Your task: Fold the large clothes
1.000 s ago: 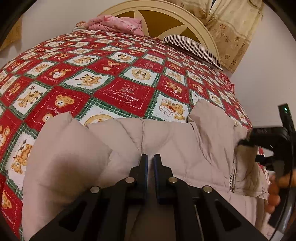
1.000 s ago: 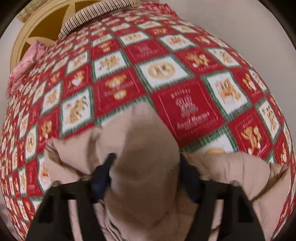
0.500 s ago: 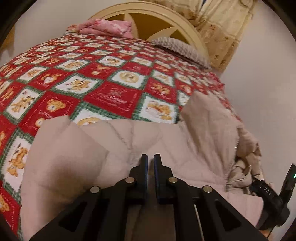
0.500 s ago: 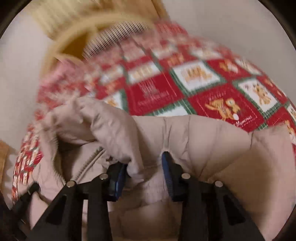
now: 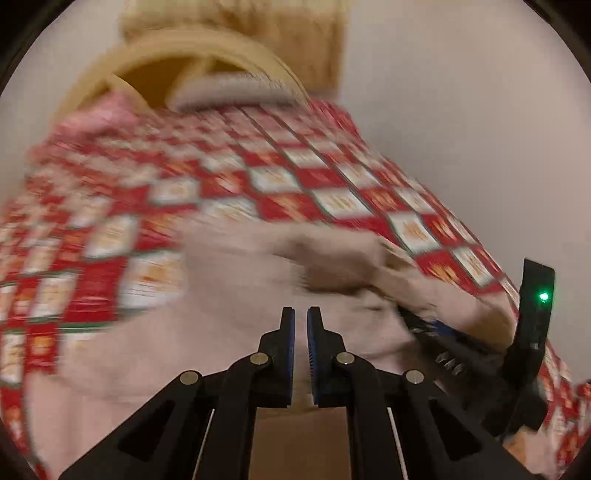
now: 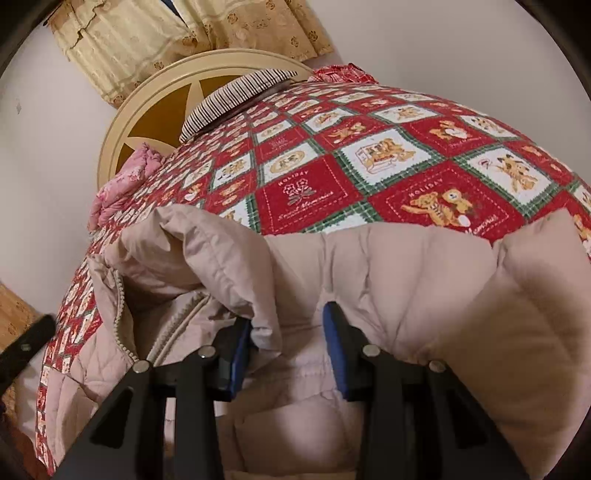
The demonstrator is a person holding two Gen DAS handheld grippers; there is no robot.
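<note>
A beige quilted puffer jacket [image 6: 424, 280] lies on the red patchwork bedspread [image 6: 332, 155]. It also shows, blurred, in the left wrist view [image 5: 240, 288]. My left gripper [image 5: 300, 321] is shut, its fingers over the jacket, with no fabric seen between them. My right gripper [image 6: 286, 325] is open, with a folded jacket flap [image 6: 221, 258] between its blue pads; its zipper [image 6: 122, 314] shows at the left. The right gripper also appears at the right of the left wrist view [image 5: 443, 339], against the jacket.
A cream round headboard [image 6: 155, 110] stands at the far end of the bed, with a striped pillow [image 6: 236, 96] and a pink bundle of cloth [image 6: 125, 181]. Patterned curtains [image 6: 184, 33] hang behind. The wall runs along the bed's right side.
The left wrist view has swung sharply and is blurred. The right gripper has opened wider and moved down onto the jacket beside the left one.
</note>
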